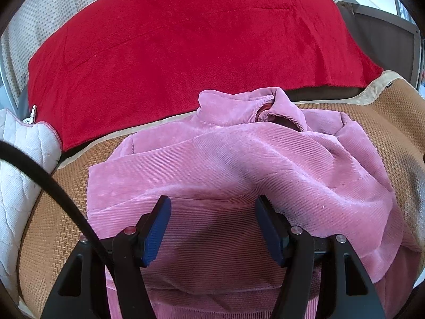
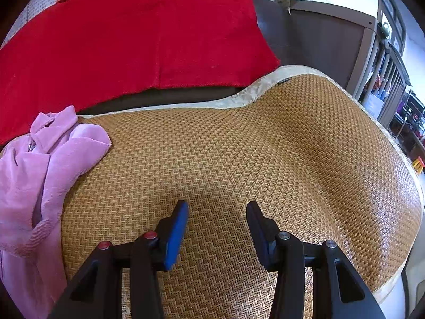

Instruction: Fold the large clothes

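A pink corduroy jacket (image 1: 239, 164) lies bunched and partly folded on a woven straw mat (image 1: 63, 228), its collar at the far end. My left gripper (image 1: 212, 202) is open just above the jacket's near part, holding nothing. In the right wrist view the jacket (image 2: 39, 164) lies at the left edge, its collar and zip showing. My right gripper (image 2: 217, 207) is open and empty over bare mat (image 2: 265, 146), to the right of the jacket.
A red blanket (image 1: 172, 40) lies beyond the mat, also in the right wrist view (image 2: 119, 34). A white quilted pillow (image 1: 18, 175) sits at the left. A dark bed frame (image 2: 332, 34) and cluttered shelves (image 2: 409, 117) stand at the right.
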The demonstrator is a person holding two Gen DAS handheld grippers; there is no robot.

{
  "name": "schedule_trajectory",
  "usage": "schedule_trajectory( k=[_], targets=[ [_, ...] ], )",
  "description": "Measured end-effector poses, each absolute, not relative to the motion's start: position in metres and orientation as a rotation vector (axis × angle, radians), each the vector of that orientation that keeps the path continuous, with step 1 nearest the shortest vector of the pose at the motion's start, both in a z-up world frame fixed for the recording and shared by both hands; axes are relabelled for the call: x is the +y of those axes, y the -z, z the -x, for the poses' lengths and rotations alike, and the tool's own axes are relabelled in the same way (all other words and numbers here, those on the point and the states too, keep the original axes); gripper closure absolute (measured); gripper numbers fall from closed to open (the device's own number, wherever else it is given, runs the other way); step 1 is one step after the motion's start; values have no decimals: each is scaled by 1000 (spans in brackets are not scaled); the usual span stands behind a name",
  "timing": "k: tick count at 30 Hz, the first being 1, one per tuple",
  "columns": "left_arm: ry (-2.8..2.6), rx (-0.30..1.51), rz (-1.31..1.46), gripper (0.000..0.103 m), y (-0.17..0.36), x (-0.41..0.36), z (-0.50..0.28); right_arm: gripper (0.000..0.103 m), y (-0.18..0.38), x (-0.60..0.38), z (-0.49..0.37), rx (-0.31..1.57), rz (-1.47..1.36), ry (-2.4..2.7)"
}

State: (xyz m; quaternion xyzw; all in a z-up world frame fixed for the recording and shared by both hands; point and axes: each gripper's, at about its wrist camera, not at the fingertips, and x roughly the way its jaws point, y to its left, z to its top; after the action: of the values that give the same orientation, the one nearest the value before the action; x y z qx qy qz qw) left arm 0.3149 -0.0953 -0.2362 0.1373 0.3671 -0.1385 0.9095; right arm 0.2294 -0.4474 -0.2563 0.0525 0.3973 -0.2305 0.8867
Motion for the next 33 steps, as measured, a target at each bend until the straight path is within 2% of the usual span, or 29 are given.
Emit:
schedule_trajectory(
  k=[3, 4, 6, 11, 19, 27, 33],
  targets=[
    [300, 747, -278, 37, 226, -86, -308, 53, 252, -442, -231, 823, -146, 420],
    [295, 742, -279, 37, 223, -83, -306, 51, 250, -438, -231, 816, -168, 380],
    [278, 732, -279, 36, 217, -69, -301, 39, 245, -430, -230, 794, -193, 321],
    [234, 743, -249, 33, 206, -25, -294, 33, 238, -404, -230, 776, -223, 182],
    [189, 790, -225, 33, 211, 54, -237, 32, 247, -360, -207, 784, -306, 40],
    [213, 904, -195, 33, 249, 115, -164, 32, 269, -327, -142, 834, -318, -90],
    [280, 1023, -136, 33, 277, 140, -137, 30, 307, -309, -100, 1034, -334, -221]
  ],
)
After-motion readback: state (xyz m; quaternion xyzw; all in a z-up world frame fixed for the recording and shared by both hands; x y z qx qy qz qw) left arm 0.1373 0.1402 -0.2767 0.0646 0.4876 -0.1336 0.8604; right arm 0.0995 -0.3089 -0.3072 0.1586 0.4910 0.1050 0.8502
